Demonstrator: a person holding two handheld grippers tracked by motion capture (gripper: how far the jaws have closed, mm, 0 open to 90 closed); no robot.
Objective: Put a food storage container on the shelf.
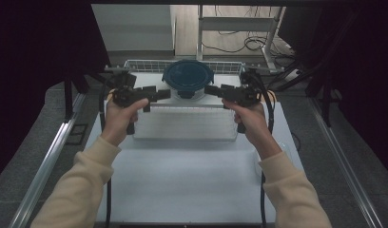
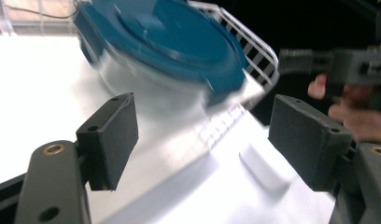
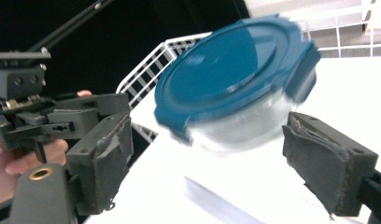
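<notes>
A round clear container with a blue clip-on lid point(image 1: 188, 78) point(image 2: 170, 42) point(image 3: 235, 84) stands at the back middle of the table, inside a white wire basket point(image 1: 182, 122). My left gripper point(image 1: 162, 94) point(image 2: 202, 126) points in at it from the left, open, with nothing between its pads. From the right, my right gripper point(image 1: 212, 90) point(image 3: 207, 144) points at it, also open and empty. Both sets of tips stand just short of the container's sides. Each gripper view also catches the other gripper point(image 2: 300, 60) point(image 3: 100, 105) beyond the container.
The white table point(image 1: 182, 185) stretches toward the person in front of the basket. The basket's wire rim point(image 2: 254, 51) point(image 3: 146, 65) runs behind the container. Dark curtains and metal rails flank the table; cables lie on the floor at the back.
</notes>
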